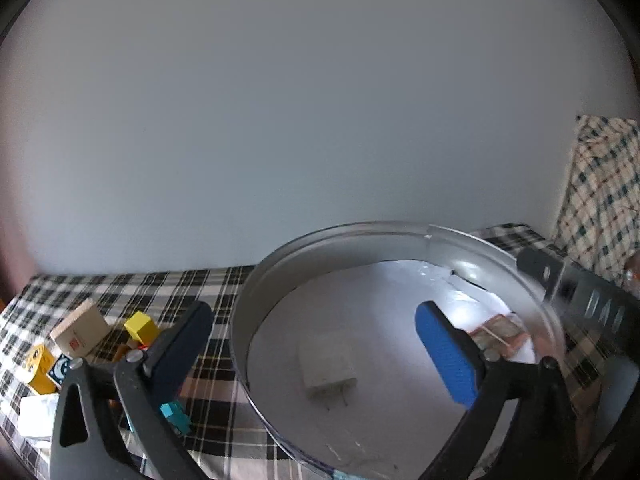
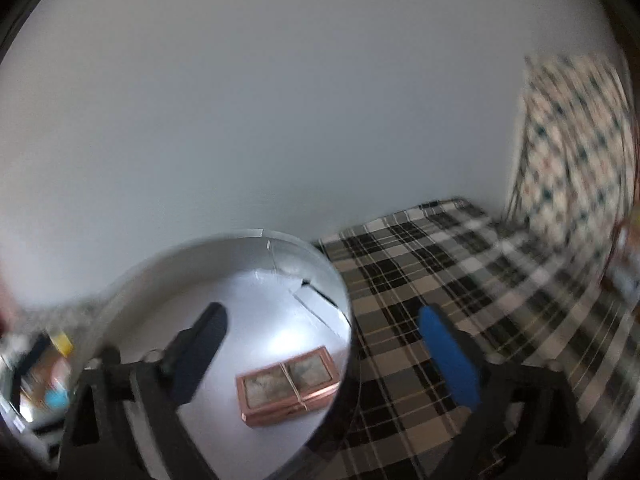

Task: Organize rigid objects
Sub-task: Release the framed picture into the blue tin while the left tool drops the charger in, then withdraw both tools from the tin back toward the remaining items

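A round silver tin (image 1: 256, 292) with a white floor stands on the plaid cloth; it also shows in the right wrist view (image 2: 132, 276). Inside lie a white charger plug (image 1: 328, 368) and a rose-gold compact (image 2: 286, 386), which also shows in the left wrist view (image 1: 500, 334). My left gripper (image 1: 316, 344) is open and empty, straddling the tin's left wall. My right gripper (image 2: 324, 344) is open and empty, straddling the tin's right wall. The right gripper's dark body (image 1: 580, 296) shows at the tin's far right rim.
Left of the tin lie a cardboard box (image 1: 80, 328), a yellow cube (image 1: 140, 326), a yellow printed block (image 1: 40, 364), a teal piece (image 1: 176, 416) and a white box (image 1: 38, 416). A checked cloth (image 2: 576, 140) hangs at the right. A plain wall stands behind the table.
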`<act>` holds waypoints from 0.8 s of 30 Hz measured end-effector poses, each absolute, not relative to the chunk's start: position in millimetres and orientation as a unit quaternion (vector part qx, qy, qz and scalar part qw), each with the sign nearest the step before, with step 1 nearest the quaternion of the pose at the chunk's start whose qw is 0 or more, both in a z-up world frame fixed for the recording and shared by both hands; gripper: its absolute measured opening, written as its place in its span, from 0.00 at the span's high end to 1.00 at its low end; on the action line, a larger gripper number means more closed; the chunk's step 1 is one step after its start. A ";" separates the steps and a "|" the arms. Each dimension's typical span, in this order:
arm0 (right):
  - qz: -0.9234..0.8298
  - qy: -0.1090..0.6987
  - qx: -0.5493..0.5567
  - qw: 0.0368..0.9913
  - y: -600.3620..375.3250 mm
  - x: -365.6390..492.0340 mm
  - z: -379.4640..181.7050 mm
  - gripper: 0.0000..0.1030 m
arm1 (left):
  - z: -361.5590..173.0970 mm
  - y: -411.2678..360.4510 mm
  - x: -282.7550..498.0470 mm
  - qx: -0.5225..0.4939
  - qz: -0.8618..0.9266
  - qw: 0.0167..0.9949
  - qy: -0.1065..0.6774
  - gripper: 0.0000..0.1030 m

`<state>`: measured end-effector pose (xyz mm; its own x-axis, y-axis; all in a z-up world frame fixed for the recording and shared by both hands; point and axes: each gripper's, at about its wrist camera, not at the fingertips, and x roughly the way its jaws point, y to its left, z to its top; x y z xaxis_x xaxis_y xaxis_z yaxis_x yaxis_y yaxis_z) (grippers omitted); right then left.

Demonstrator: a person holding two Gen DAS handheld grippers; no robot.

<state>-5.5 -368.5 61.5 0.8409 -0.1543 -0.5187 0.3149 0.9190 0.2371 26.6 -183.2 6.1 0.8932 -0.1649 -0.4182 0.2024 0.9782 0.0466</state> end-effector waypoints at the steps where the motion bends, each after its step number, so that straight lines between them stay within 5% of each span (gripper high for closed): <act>1: -0.118 0.245 0.187 0.944 -375.2 -9.1 61.7 0.02 | 6.6 -183.3 23.6 0.047 -0.095 0.973 0.207 0.00; 14: -0.157 0.211 0.240 0.935 -391.2 -22.0 59.7 0.02 | 5.9 -157.8 5.3 0.068 -0.056 0.980 0.177 0.00; 24: -0.193 0.081 0.173 0.963 -363.5 -65.9 84.4 0.02 | 4.5 -116.4 -6.0 0.058 -0.047 0.981 0.180 0.00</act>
<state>-65.9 -363.5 84.4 0.9127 -0.3430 -0.2221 0.3988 0.8660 0.3017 -6.0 -116.4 4.5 0.9308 -0.0714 -0.3586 0.1133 0.9888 0.0972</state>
